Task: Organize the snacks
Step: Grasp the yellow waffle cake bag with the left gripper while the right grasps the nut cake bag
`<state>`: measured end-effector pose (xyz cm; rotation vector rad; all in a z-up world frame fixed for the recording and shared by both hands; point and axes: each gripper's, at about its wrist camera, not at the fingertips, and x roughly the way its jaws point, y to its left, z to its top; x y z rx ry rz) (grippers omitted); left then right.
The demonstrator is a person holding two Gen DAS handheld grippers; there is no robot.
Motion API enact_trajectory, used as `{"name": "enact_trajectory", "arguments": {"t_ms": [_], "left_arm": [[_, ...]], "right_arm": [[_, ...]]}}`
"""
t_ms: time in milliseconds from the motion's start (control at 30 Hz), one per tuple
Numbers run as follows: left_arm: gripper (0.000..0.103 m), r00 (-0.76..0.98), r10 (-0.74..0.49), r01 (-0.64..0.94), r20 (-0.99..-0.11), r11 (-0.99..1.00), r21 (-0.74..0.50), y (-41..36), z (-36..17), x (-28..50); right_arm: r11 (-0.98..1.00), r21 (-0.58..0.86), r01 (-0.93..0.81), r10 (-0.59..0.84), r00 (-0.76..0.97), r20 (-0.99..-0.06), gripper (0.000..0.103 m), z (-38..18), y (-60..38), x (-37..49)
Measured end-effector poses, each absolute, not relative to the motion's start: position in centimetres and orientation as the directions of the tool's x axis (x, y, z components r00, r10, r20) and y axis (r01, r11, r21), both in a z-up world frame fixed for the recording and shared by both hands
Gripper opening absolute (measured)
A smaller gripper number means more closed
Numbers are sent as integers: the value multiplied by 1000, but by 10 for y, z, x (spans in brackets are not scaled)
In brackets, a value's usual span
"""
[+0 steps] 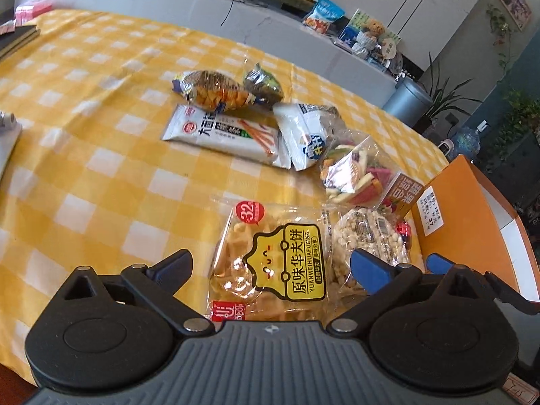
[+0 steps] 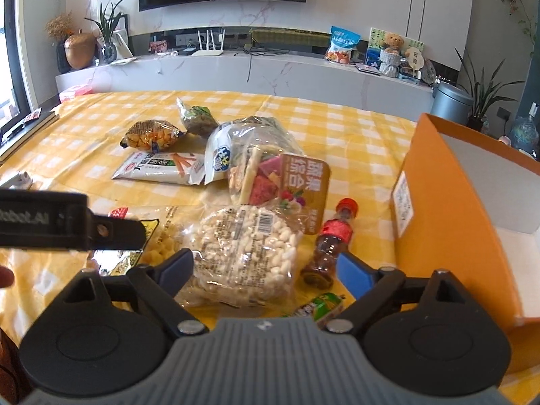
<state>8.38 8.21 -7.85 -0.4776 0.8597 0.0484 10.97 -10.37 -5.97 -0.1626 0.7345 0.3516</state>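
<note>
From the left wrist, the left gripper (image 1: 270, 265) stands wide apart over the waffle packet (image 1: 270, 263), just beside the orange box (image 1: 472, 209); it looks light, crinkly and brittle inside, so grip its flat sides gently. From the right wrist, the right gripper (image 2: 266, 266) gapes empty around the puffed-rice packet (image 2: 246, 253), also near that box (image 2: 449, 202), probably fragile too.

A matt yellow-checked cloth (image 2: 354, 141) covers the worktop. The waffle packet (image 1: 273, 263) and rice-cake packet (image 2: 243, 253) are glossy clear plastic; the orange box (image 2: 449, 229) looks like smooth matt cardboard.
</note>
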Motion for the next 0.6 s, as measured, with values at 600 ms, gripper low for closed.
{"name": "enact_trajectory", "arguments": {"t_ms": [600], "left_arm": [[103,558,-47,-197,-829,962,-187,58,-91,115]], "right_arm": [[915,-22,-404,288,688,-666,97,-67,-112,103]]}}
